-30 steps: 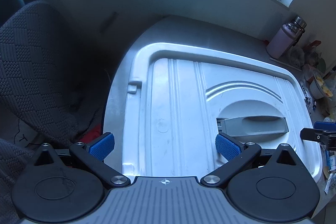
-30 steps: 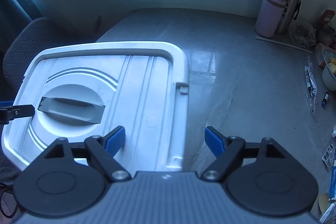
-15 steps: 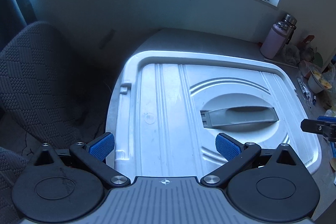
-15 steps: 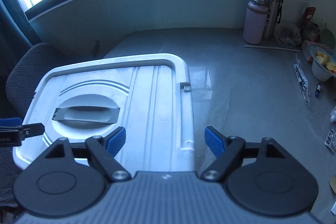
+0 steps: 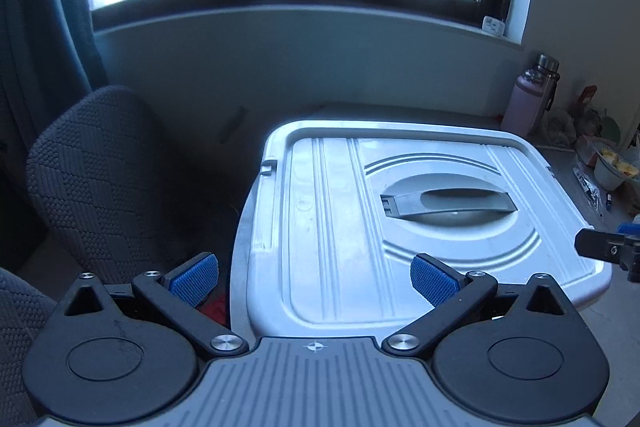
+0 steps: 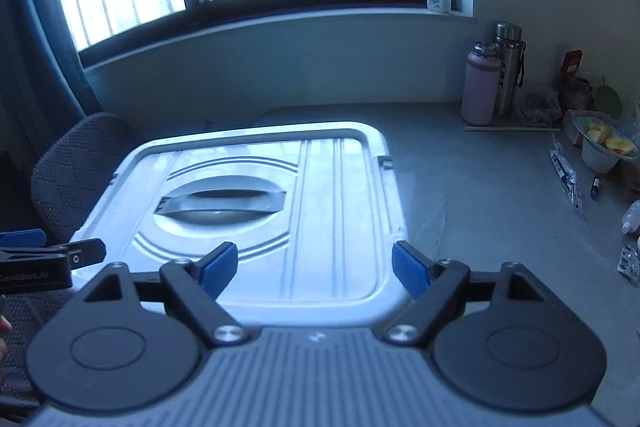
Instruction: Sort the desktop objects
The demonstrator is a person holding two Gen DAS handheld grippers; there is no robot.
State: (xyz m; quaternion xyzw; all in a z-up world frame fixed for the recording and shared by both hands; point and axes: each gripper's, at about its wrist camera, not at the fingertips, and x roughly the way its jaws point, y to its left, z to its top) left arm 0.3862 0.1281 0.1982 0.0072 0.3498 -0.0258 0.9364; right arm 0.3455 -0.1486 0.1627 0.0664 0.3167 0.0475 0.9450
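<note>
resting on the grey table (image 6: 472, 187), lidded white bin (image 6: 320, 195), bowl (image 6: 602, 151) of fruit pieces, both grippers' fingers (image 5: 194, 277) spread, empty

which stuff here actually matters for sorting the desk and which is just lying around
Part of the job:
- white storage box lid with its grey handle
- left gripper, open
- right gripper, open
- marker pen
- packet
- small white bottle

Just lying about:
- pink bottle
- steel flask
- fruit bowl
- chair
</note>
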